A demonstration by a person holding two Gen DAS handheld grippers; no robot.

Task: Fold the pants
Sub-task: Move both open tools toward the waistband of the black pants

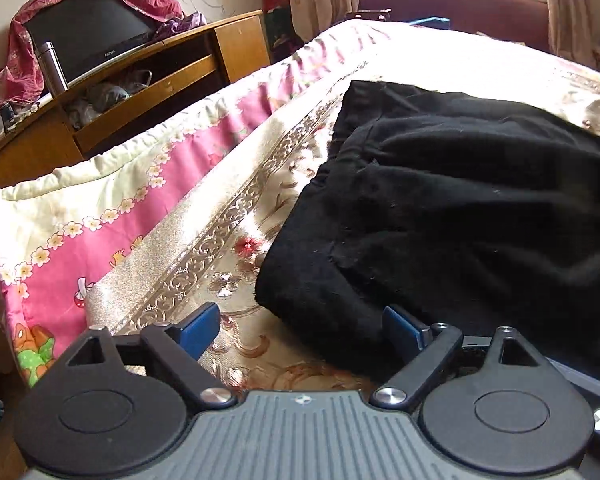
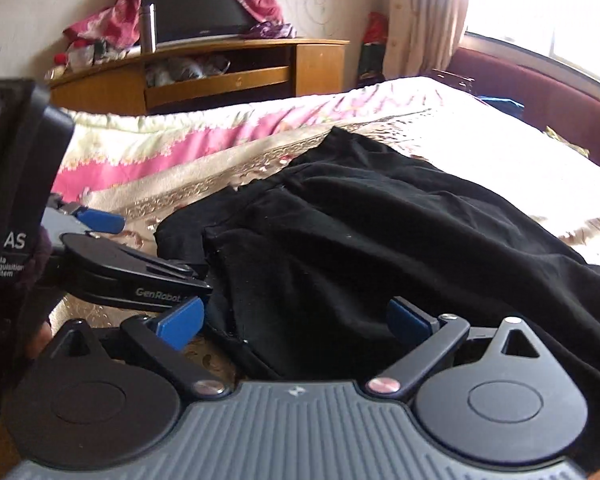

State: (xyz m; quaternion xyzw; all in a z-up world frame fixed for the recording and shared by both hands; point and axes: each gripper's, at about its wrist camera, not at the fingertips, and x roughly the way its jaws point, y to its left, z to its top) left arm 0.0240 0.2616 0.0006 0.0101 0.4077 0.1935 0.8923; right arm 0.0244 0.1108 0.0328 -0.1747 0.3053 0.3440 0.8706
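On the bed (image 1: 260, 364), black pants (image 1: 460, 200) are lying crumpled; I am holding my left hand-held gripper (image 1: 300, 328) and right hand-held gripper (image 2: 296, 320) released at their near edge, gripping nothing.

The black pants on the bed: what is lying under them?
The black pants lie on a floral bedspread with a patterned border. The part of the bedspread beneath the cloth is covered, so anything else there cannot be seen.
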